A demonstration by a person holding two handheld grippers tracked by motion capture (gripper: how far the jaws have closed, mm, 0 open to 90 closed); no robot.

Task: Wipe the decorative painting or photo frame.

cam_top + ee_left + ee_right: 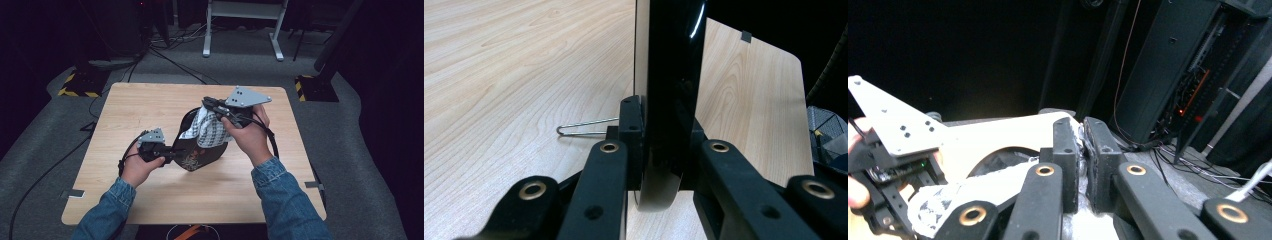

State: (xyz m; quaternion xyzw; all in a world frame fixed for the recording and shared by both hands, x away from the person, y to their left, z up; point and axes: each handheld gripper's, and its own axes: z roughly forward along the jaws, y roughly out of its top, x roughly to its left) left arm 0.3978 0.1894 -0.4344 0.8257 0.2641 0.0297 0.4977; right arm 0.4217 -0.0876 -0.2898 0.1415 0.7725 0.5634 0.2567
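A glossy black plate (200,157) stands on edge above the wooden table (145,105). My left gripper (175,152) is shut on its lower left rim. In the left gripper view the plate (669,75) runs edge-on between the jaws of the left gripper (664,127), whose pads press both faces. My right gripper (212,106) is shut on a white checked cloth (207,127) that drapes over the plate's upper part. In the right gripper view a fold of cloth (973,192) is pinched in the right gripper (1083,150), with the plate's dark rim (998,157) below.
A thin bent wire (586,125) lies on the table just beyond the left jaws. Behind the table stand a white desk frame (240,30) and two stand bases with yellow-black tape (80,85) (312,87). Cables cross the grey floor.
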